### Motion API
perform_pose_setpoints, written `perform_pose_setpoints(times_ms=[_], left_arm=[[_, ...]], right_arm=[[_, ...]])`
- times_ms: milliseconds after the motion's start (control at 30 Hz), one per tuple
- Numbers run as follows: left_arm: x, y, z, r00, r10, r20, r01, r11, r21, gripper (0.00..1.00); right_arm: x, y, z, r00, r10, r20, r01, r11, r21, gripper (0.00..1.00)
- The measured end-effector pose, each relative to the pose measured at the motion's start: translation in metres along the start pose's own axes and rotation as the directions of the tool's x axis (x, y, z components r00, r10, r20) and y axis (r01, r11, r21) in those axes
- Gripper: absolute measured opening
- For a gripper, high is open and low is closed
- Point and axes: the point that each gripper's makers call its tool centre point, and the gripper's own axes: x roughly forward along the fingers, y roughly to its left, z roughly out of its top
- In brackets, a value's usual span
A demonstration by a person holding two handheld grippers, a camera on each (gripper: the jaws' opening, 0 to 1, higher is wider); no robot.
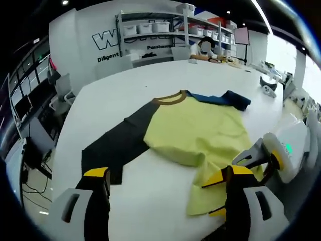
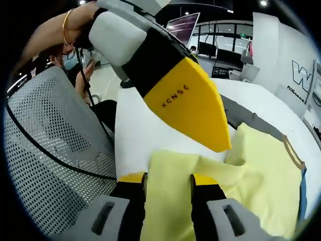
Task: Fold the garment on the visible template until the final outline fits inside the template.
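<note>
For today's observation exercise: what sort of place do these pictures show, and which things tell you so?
Probably a lab or workshop: metal shelving holding storage bins, computer monitors beside the white table, and a mesh office chair.

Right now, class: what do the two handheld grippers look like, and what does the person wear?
Each gripper, left and right, has black jaws with yellow tips and grey-white bodies. One tip is marked XCNSE. A black cable trails away. The person wears a gold bangle.

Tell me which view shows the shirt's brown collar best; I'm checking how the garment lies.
The left gripper view: the collar lies whole at the garment's far edge on the table. The right gripper view catches just a strip of it at the edge.
</note>
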Motion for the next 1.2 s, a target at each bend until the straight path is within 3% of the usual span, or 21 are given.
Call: perform_pose_setpoints(times_ms=[133,167,200,300,433,567,633,700,733,833,1033,1200], left_arm=[[-0.004,0.001,-0.002,1.0,-0.001,0.006,0.001,1.0,-0.001,0.98],[-0.004,0.001,-0.003,1.0,-0.001,0.007,0.001,1.0,0.002,0.98],[-0.005,0.0,-0.003,1.0,-0.009,0.01,0.009,1.0,0.015,0.97],[-0.008,-0.006,-0.001,0.999,-0.039,0.034,0.038,0.998,0.04,0.98],[-0.009,-0.019,-0.005,0.995,-0.089,0.043,0.086,0.994,0.065,0.97],[-0.006,-0.03,-0.012,0.992,-0.125,0.015,0.124,0.989,0.076,0.96],[-0.005,-0.033,-0.014,0.992,-0.126,0.002,0.125,0.988,0.091,0.91],[-0.004,-0.035,-0.01,0.992,-0.123,0.026,0.121,0.991,0.054,0.86],[-0.003,-0.041,-0.006,0.987,-0.151,0.047,0.149,0.988,0.041,0.85],[-0.001,-0.046,-0.005,0.987,-0.154,0.043,0.151,0.987,0.059,0.81],[0.004,-0.053,0.0,0.989,-0.14,0.045,0.136,0.987,0.088,0.51],[0.005,-0.061,0.005,0.984,-0.17,0.054,0.166,0.983,0.074,0.39]], right_arm=[[0.001,0.0,-0.001,1.0,-0.007,0.013,0.008,1.0,-0.012,0.18],[0.001,-0.001,-0.001,1.0,-0.01,0.014,0.01,1.0,-0.013,0.12],[0.0,-0.004,-0.002,1.0,-0.026,0.008,0.026,0.999,-0.024,0.0],[-0.006,-0.01,-0.001,1.0,-0.027,0.015,0.027,1.0,0.004,0.0],[-0.023,-0.027,0.01,0.994,-0.069,0.086,0.056,0.989,0.14,0.0],[-0.037,-0.04,0.014,0.991,-0.093,0.099,0.077,0.985,0.152,0.0],[-0.044,-0.046,0.016,0.989,-0.106,0.103,0.087,0.982,0.167,0.0],[-0.048,-0.049,0.015,0.988,-0.112,0.105,0.093,0.98,0.177,0.0],[-0.052,-0.053,0.016,0.986,-0.125,0.11,0.101,0.974,0.202,0.0],[-0.062,-0.058,0.021,0.979,-0.145,0.145,0.101,0.957,0.273,0.0],[-0.074,-0.066,0.018,0.975,-0.169,0.142,0.126,0.954,0.273,0.0],[-0.079,-0.065,0.015,0.974,-0.172,0.149,0.118,0.942,0.314,0.0]])
